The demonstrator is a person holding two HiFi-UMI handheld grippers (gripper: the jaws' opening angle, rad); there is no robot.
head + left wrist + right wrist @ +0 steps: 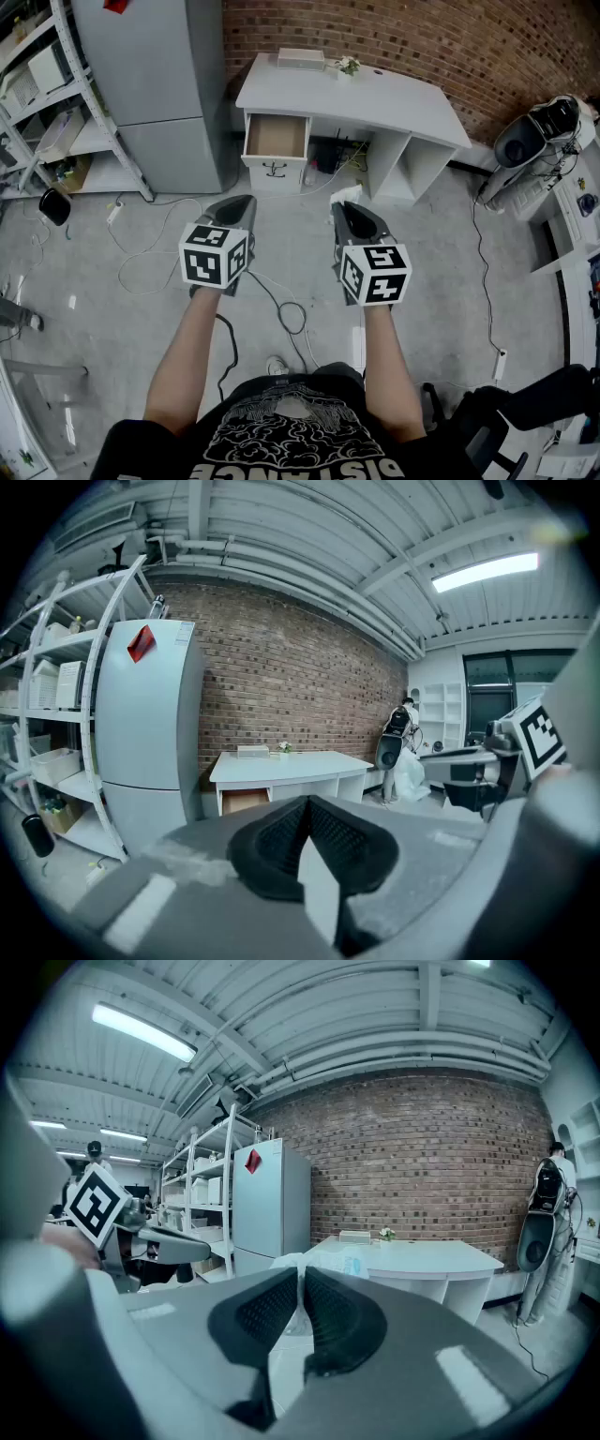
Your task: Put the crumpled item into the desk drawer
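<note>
Crumpled white plastic item [348, 194] sits pinched between the closed jaws of the right gripper [343, 210], in front of the white desk [375, 96] and well short of it, above the grey floor. On that desk's left side, the open drawer [276, 137] with a brown bottom stands pulled out. The left gripper [240, 202] hovers beside the right one, also in front of the desk, with its jaws pressed together on nothing. A tall grey cabinet [150, 66] stands just left of the desk.

Black T-shirt [281, 433] with white print; grey fingers [234, 212], black ribbed pads [279, 841], black-and-white marker cubes [214, 255].
</note>
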